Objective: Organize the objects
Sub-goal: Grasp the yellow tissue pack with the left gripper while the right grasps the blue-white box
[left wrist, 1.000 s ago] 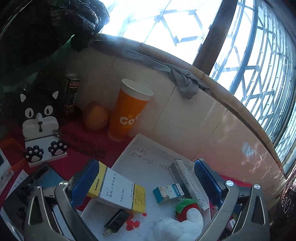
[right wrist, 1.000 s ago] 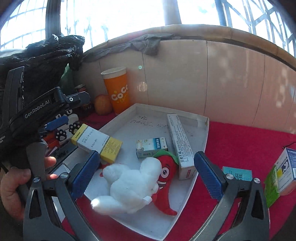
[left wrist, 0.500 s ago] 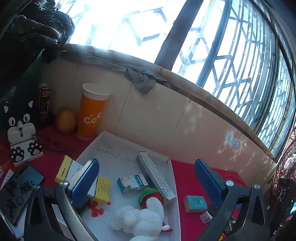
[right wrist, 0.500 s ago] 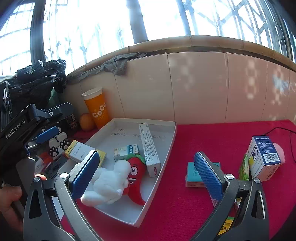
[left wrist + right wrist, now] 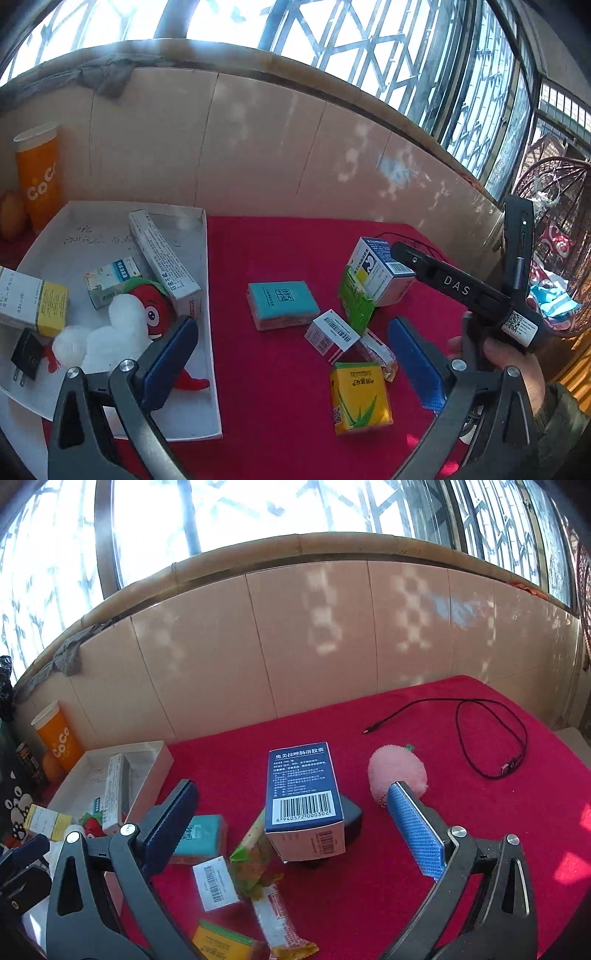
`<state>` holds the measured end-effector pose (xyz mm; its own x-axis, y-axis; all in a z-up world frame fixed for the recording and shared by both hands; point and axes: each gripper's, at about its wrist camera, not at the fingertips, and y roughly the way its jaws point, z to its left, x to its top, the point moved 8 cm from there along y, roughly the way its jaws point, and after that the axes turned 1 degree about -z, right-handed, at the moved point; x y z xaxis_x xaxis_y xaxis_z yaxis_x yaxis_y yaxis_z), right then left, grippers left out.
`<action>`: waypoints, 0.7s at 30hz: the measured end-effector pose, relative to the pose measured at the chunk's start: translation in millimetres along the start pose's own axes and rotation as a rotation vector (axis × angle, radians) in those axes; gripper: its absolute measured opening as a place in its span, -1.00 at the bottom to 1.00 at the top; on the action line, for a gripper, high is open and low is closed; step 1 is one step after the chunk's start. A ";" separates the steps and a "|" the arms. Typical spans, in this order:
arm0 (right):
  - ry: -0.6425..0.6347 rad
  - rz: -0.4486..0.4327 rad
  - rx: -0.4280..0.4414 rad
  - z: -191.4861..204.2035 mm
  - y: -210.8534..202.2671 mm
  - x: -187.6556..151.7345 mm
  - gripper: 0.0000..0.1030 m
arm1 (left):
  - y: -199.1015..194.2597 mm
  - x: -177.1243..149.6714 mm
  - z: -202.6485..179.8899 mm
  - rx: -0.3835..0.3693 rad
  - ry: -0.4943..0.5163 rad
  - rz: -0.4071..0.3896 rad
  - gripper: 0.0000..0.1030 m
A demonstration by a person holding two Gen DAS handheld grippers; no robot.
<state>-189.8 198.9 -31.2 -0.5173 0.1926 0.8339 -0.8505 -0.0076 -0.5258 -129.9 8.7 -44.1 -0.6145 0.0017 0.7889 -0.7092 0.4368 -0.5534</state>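
Observation:
A white tray on the red cloth holds several medicine boxes, a red chilli plush with a white plush, and a black plug. Right of it lie a teal box, a small barcode box, a yellow carton, a green packet and a blue-white box. My left gripper hangs open over the cloth at the tray's edge. My right gripper is open, with the blue-white box between its fingers, untouched. A pink plush ball lies by its right finger.
An orange cup and an orange fruit stand at the back left by the tiled wall. A black cable loops on the cloth at the far right. A person's hand holds the right gripper's handle. Bare cloth lies behind the boxes.
Both grippers have swung right, away from the tray toward the loose boxes. The yellow-ended box that sat between my left fingers now lies in the tray. The right gripper now frames the blue-white box.

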 end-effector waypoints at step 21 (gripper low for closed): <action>-0.064 0.140 -0.019 -12.6 40.1 -36.4 -0.02 | 68.7 -94.9 -57.8 0.048 0.104 0.318 0.83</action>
<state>-203.9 203.9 -84.8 -0.6364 0.1279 0.7607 -0.7679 -0.0119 -0.6405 -100.3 90.6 -141.5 -0.7708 0.2236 0.5966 -0.5047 0.3571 -0.7860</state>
